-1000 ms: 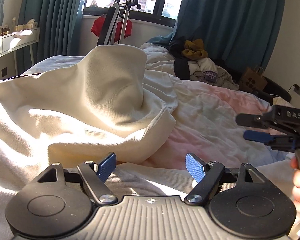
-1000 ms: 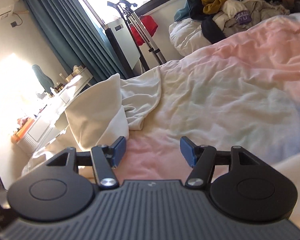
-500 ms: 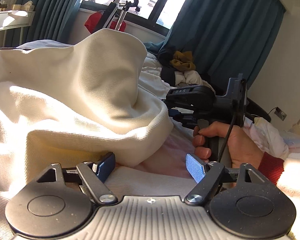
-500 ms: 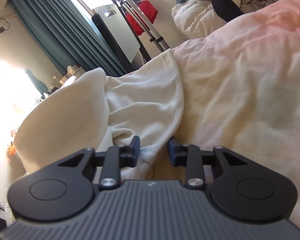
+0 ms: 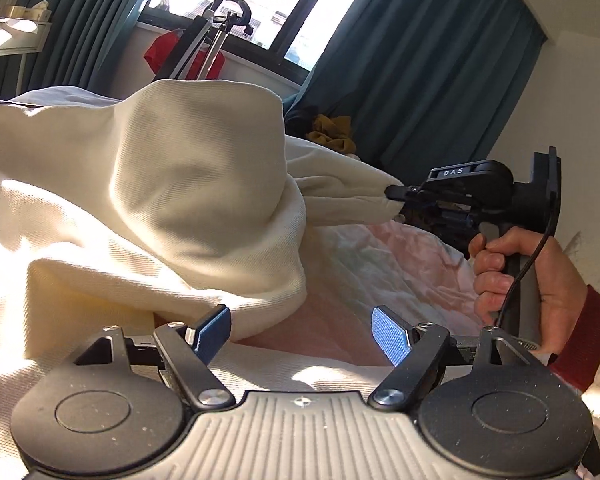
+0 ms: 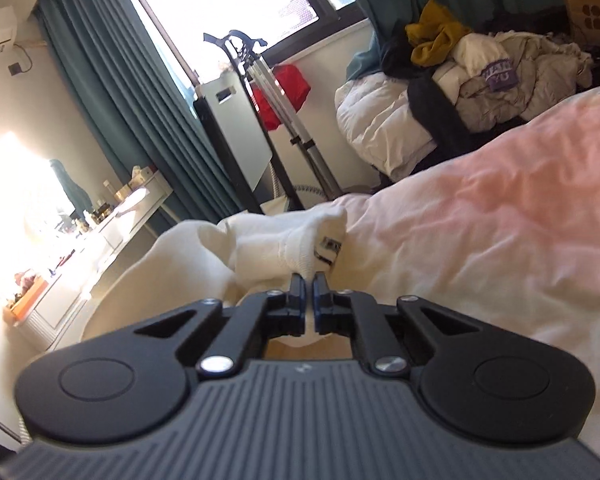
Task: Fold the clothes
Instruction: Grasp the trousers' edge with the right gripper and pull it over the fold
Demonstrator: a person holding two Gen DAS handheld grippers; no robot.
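- The garment [image 5: 188, 184] is a cream-white knit thing, thick and kinda ribbed, looks like a sweatshirt or similar.
- It's bunched up in a big heap on the bed [image 5: 380, 264], one rounded fold standing up tall in the middle.
- One corner is stretched out to the side and lifted off the bed, pinched in the right hand-held gripper [image 6: 309, 284].
- A small label shows at that pinched end.

Left gripper [image 5: 302, 332]: black links, silver screws, blue ribbed pads [image 5: 386, 334]. Right gripper [image 6: 309, 280]: black, "DAS" label, black cable; hand [image 5: 540, 276], red sleeve [image 5: 584, 344].
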